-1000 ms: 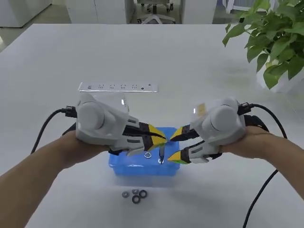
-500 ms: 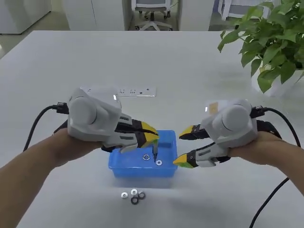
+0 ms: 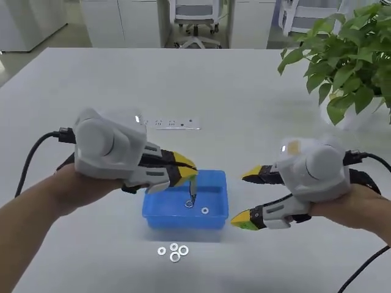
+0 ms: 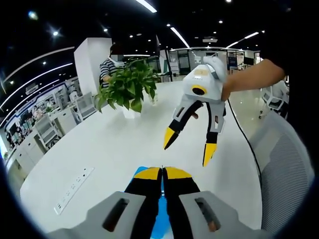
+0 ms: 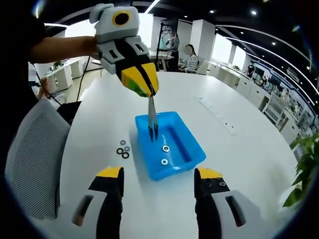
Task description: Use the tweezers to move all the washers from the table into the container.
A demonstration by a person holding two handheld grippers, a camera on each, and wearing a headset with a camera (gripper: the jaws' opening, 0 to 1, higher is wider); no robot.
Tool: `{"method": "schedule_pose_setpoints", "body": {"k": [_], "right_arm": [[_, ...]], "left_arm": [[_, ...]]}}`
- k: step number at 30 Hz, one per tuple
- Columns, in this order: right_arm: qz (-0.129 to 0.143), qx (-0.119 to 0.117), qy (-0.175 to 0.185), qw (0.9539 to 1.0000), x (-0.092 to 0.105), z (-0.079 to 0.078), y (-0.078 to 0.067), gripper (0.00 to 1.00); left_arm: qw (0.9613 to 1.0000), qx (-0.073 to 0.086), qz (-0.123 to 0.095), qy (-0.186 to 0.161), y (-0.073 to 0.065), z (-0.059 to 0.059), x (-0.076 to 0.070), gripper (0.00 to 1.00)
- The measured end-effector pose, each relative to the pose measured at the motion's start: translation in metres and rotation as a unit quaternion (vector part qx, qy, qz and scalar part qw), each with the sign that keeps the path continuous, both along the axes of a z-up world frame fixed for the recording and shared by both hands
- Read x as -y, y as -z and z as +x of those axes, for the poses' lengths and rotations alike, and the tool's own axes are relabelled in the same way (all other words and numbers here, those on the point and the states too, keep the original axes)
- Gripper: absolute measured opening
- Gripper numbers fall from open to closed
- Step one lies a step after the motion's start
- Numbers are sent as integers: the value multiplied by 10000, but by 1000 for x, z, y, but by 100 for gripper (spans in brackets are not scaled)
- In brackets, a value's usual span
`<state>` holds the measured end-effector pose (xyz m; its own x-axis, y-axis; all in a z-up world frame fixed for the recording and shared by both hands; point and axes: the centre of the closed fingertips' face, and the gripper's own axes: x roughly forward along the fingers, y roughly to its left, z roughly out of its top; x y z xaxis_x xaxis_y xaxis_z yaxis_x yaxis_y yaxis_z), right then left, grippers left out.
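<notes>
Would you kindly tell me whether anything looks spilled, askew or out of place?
Nothing stands out: the blue container sits level with two washers inside, four washers lie before it, and the left tongs hold the tweezers.

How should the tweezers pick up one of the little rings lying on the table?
Take the leftmost washer by its thin rim, coming straight down. It lies flat, so one tip of the tweezers in the left tool probably goes through the hole, the other outside. Its left edge in the head view is free of the other washers.
</notes>
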<state>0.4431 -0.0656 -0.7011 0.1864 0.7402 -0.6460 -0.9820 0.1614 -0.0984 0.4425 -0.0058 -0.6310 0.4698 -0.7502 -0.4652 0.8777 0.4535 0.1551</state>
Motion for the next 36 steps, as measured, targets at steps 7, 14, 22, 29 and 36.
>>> {"method": "schedule_pose_setpoints", "body": {"k": [7, 14, 22, 29, 36], "right_arm": [[124, -1, 35, 9999, 5, -10, -2, 67], [286, -13, 74, 9996, 8, -20, -5, 71], [346, -26, 91, 9994, 7, -28, -5, 75], [346, -52, 59, 9994, 7, -35, -2, 79], [313, -61, 29, 9995, 7, -42, 1, 80]], "left_arm": [[10000, -9, 27, -34, -4, -8, -4, 5], [10000, -33, 11, -67, -5, -18, -9, 5], [9999, -45, 3, -102, -4, -26, -13, 5], [9999, -91, -32, -126, 0, -36, -16, 5], [9999, -126, -40, -103, 8, -43, -16, 5]]}}
